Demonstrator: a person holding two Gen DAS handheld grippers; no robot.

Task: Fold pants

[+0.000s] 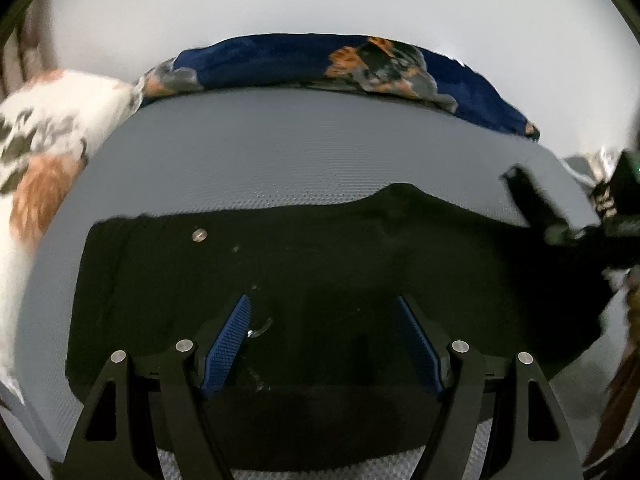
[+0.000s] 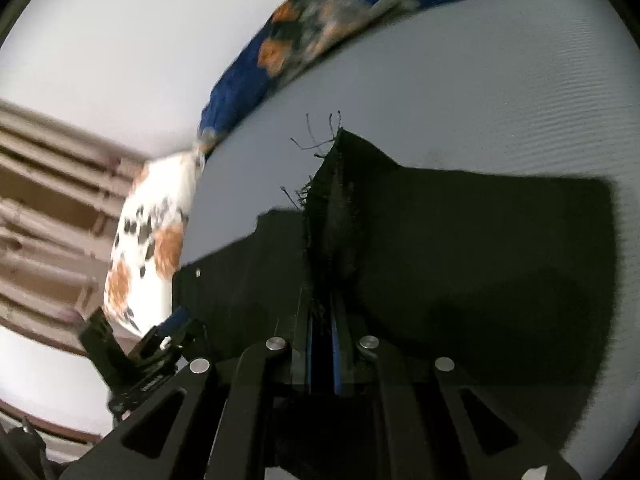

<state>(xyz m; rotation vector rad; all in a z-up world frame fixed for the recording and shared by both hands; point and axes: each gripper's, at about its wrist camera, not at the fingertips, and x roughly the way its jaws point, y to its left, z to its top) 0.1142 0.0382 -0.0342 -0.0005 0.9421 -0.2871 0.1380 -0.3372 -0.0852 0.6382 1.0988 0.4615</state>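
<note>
Where spread flat beneath and ahead of the left gripper [image 1: 324,304]: black pants [image 1: 320,264], resting on a grey textured mattress [image 1: 280,148]. Left gripper fingers wide apart, blue pads [image 1: 226,344] facing inward, nothing between them; fabric directly below the gap. Small silver button [image 1: 199,234] ahead and left of the left fingertips. Beyond the pants, along the far mattress edge: dark blue floral pillow [image 1: 280,60]. To the far left: white floral pillow [image 1: 48,128].

Right gripper [image 2: 322,308] clamped shut on a raised fold of the pants [image 2: 460,248], frayed edge with loose threads [image 2: 316,136] standing upright just ahead of the fingertips. Remainder of the fabric lying to the right and left of the closed fingers. Left gripper [image 2: 132,344] visible low to the left, at the pants' edge. Right gripper [image 1: 552,208] at the far right of the left view, at the edge of the fabric.
</note>
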